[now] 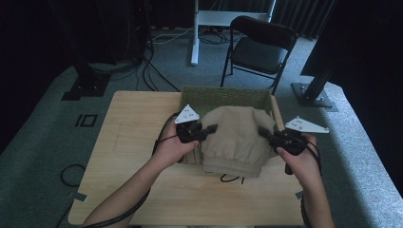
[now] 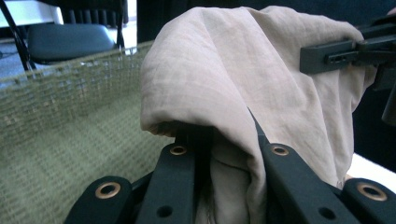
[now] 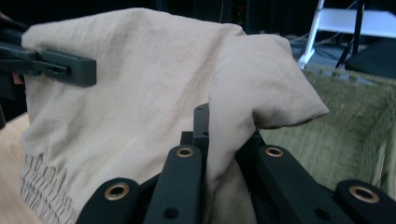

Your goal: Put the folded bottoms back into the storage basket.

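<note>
High view: beige garment (image 1: 235, 137), thin wrinkled fabric with a gathered elastic hem, hangs over the front edge of the green basket (image 1: 223, 96) on the table (image 1: 138, 123). Left hand-held gripper (image 1: 210, 128) and right hand-held gripper (image 1: 263, 131) each clamped on its sides.

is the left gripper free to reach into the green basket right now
Probably not as it stands: the left gripper is shut on the beige garment, which hangs between it and the green basket, so the cloth would go in with it.
</note>
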`<state>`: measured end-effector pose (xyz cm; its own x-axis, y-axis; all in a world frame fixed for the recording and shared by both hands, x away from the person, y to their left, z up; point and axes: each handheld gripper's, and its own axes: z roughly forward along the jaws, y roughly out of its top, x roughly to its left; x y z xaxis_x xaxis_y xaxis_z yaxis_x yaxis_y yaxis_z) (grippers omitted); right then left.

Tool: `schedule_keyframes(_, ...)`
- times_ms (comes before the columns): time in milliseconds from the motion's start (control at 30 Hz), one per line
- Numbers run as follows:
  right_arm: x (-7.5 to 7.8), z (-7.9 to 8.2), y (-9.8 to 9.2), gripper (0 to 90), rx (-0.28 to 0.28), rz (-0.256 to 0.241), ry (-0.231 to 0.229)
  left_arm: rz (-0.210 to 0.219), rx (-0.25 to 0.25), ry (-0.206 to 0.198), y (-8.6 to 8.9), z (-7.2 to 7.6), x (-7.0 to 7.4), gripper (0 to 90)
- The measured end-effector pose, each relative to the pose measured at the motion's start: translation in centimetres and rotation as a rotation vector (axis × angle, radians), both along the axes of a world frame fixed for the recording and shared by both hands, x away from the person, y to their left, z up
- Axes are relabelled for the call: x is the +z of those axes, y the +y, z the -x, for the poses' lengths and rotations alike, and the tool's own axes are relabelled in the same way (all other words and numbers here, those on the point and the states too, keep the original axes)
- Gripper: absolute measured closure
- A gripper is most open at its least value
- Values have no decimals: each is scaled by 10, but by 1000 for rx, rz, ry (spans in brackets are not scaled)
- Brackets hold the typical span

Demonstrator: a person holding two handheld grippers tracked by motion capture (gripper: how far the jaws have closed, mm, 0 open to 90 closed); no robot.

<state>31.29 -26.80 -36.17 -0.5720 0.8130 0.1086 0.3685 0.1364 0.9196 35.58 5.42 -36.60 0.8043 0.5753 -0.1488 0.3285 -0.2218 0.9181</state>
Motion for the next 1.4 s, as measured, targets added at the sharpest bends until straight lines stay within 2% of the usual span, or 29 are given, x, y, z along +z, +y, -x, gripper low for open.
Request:
schedule_keyframes(200,19,-12,-1,841,3,-29,-15,20,-1,-18,1,-11,13,820)
schedule_keyframes(233,21,-14,-2,841,3,-36,-16,44,3,-12,1,-15,17,820)
schedule_keyframes(333,28,-22,-3,841,-8,-46,-26,63,9,-18,2,-23,25,820)
schedule_keyframes(500,44,-36,-3,841,-19,-55,-34,59,18,-45,-1,-37,40,820)
schedule_keyframes(600,51,-43,-3,841,-26,-58,-35,63,19,-46,-2,-43,46,820)
schedule_keyframes(667,62,-56,-6,841,-30,-81,-45,88,26,-45,-1,-53,56,819)
schedule_keyframes(733,69,-62,-8,841,-27,-96,-53,91,28,-53,-1,-56,60,820)
schedule_keyframes(800,76,-69,-10,841,-30,-103,-55,108,29,-51,-2,-66,70,820)
schedule_keyframes(900,83,-80,-10,841,-44,-104,-54,105,39,-58,-5,-77,75,820)
schedule_keyframes(1000,85,-89,-10,841,-53,-108,-45,111,53,-56,-7,-85,75,820)
schedule_keyframes(1033,85,-98,-10,841,-64,-111,-37,93,69,-51,-9,-93,73,819)
schedule_keyframes(1067,83,-104,-9,841,-67,-106,-32,96,73,-52,-10,-95,71,819)
schedule_keyframes(1167,78,-116,-10,841,-74,-92,-34,92,81,-41,-12,-105,65,819)
schedule_keyframes(1267,69,-127,-11,841,-87,-96,-24,84,89,-51,-14,-111,60,819)
schedule_keyframes(1300,64,-132,-11,841,-92,-94,-14,70,104,-38,-17,-120,51,819)
schedule_keyframes(1333,64,-132,-11,841,-92,-94,-14,70,104,-38,-17,-120,51,818)
schedule_keyframes(1367,56,-140,-11,841,-104,-91,1,58,117,-16,-19,-127,41,816)
schedule_keyframes(1400,50,-146,-10,841,-110,-84,12,58,121,-4,-19,-130,37,816)
